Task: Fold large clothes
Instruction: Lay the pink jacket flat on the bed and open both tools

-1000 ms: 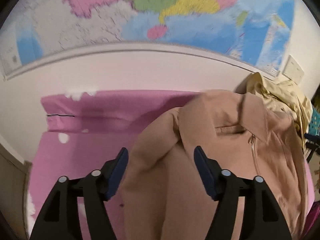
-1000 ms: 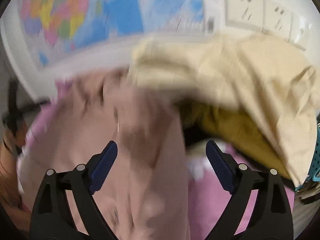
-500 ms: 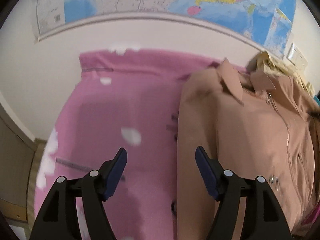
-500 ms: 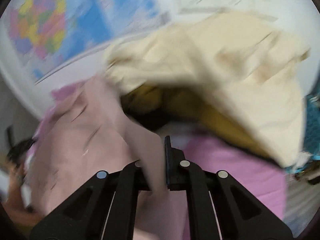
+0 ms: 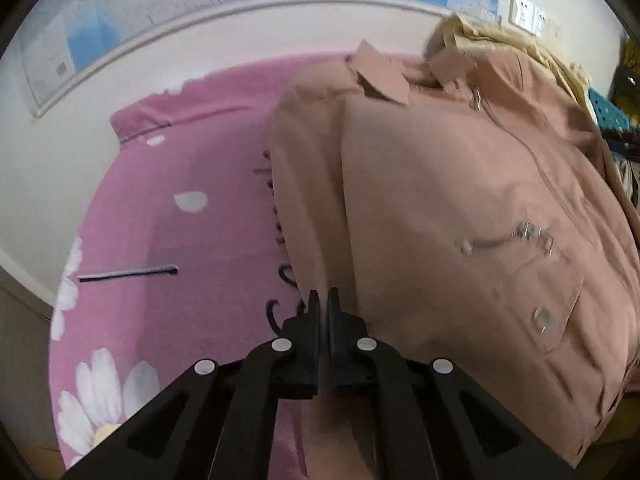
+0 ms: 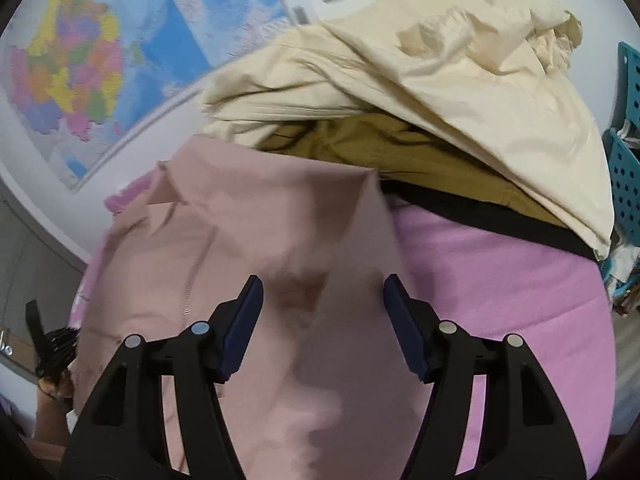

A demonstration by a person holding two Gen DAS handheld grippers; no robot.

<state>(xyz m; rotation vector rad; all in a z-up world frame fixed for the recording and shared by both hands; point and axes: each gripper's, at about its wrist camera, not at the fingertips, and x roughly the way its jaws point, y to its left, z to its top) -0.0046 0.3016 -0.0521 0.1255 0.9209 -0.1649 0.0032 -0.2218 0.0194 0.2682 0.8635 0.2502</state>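
Observation:
A dusty-pink zip jacket lies face up on the pink flowered bedsheet, collar toward the wall. My left gripper is shut on the jacket's left edge, near the hem side. In the right wrist view the same jacket lies under my right gripper, which is open, with a folded flap of the jacket between and below its fingers.
A heap of cream, olive and black clothes lies at the head of the bed by the wall. A wall map and sockets are behind. A teal perforated crate stands at the right.
My left gripper closed on the jacket's left edge. My right gripper, shut on the jacket half a second ago, has opened and the cloth has dropped.

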